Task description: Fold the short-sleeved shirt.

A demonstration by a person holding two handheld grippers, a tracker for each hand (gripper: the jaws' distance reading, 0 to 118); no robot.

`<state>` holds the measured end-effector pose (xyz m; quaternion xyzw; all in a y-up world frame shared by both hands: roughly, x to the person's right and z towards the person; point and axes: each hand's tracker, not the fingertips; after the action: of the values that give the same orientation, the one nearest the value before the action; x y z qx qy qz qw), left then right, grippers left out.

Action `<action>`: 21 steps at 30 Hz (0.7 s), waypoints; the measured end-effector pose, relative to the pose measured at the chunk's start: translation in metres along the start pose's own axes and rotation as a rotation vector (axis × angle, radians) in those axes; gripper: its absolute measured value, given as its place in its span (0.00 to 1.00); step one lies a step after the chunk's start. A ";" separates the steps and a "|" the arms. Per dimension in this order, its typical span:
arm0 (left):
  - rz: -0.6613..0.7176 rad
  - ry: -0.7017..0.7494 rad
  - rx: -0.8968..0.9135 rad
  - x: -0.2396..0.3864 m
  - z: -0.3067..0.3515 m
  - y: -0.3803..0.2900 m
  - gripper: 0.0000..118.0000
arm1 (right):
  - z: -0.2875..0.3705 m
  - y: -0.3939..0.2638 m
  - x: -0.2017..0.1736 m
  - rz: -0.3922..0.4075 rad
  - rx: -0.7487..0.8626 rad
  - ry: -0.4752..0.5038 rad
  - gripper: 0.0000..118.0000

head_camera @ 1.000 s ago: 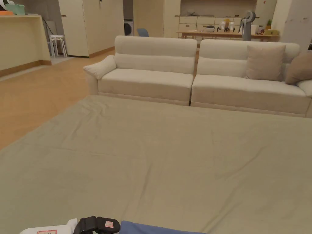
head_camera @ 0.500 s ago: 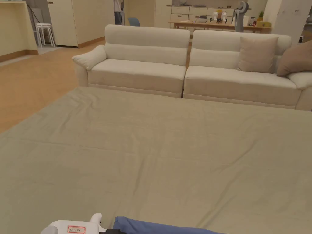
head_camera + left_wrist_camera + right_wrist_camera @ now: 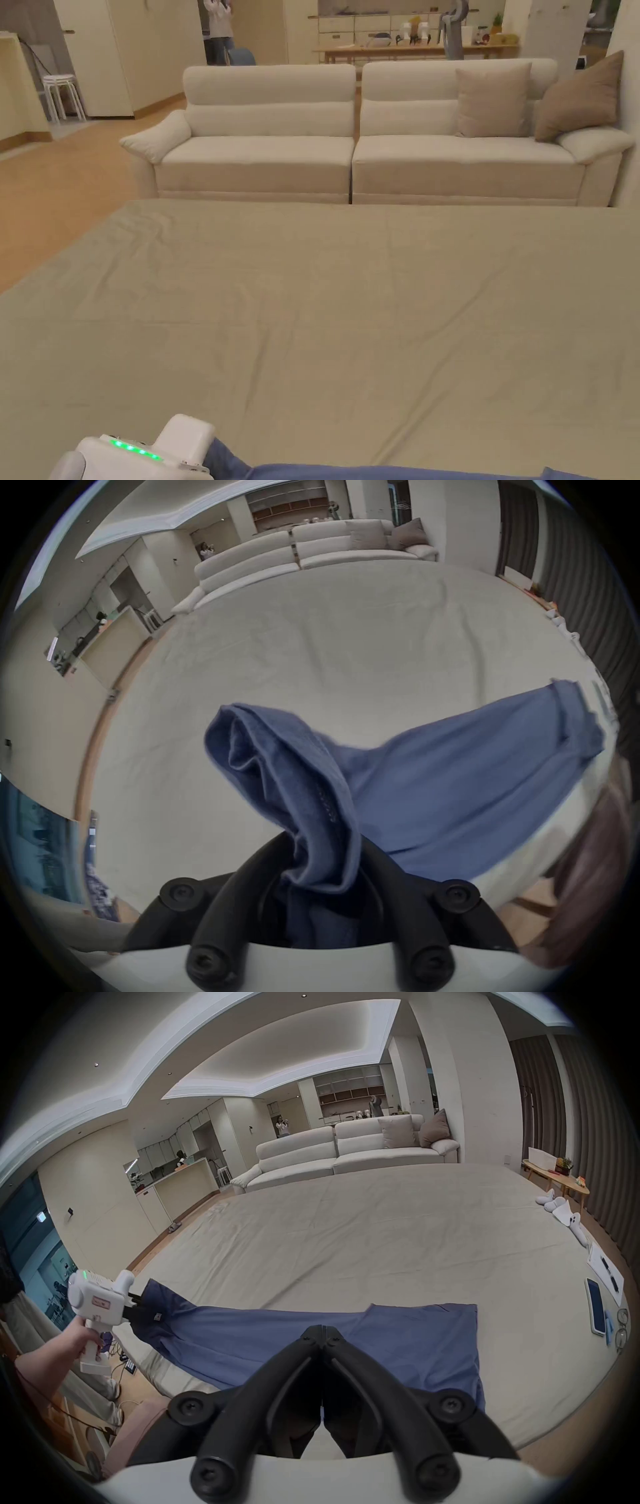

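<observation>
**Shirt lifted at one end, spread still to be finished**

Shirt (image 3: 398, 1342) was seen stretched along the near edge of the big beige sheet (image 3: 381, 1234), blue cloth running toward the sheet's near right corner, where it lay flat. At the other end a bunched fold of it was clamped between the jaws of the left gripper (image 3: 322, 861) and held raised off the sheet, the cloth sagging away from the grip in a long diagonal. In the right gripper view that same left gripper (image 3: 133, 1305) was seen off to the side, held by a hand (image 3: 81, 1338). The right gripper (image 3: 322, 1329) was carried above the middle of the shirt with its jaws pressed together and nothing caught between them.

The step in hand was judged to be the laying-out before any fold. For it to be done well, the raised end would need to be drawn taut along the near edge and lowered gently, so that no ripple was trapped underneath. The free claw would best be set on the flat end as an anchor, or opened to take a second corner. A phone (image 3: 596, 1310) and glasses (image 3: 621, 1326) lay near the sheet's right edge, well apart from the cloth, and would be best left undisturbed.
</observation>
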<state>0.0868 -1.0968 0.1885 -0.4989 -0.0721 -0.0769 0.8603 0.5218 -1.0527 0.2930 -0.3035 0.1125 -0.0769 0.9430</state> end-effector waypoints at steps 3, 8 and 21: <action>0.188 -0.395 -0.005 0.042 0.011 0.029 0.04 | 0.011 -0.001 0.008 -0.030 0.008 0.005 0.00; 0.199 -0.605 -0.101 0.134 -0.024 0.078 0.12 | 0.028 -0.001 0.027 -0.073 0.038 0.003 0.00; 0.279 -0.622 0.007 0.132 0.002 0.082 0.94 | 0.043 0.001 0.059 -0.143 0.066 -0.016 0.00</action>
<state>0.2325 -1.0629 0.1464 -0.5007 -0.2625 0.1978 0.8008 0.5897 -1.0407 0.3171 -0.2804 0.0806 -0.1455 0.9454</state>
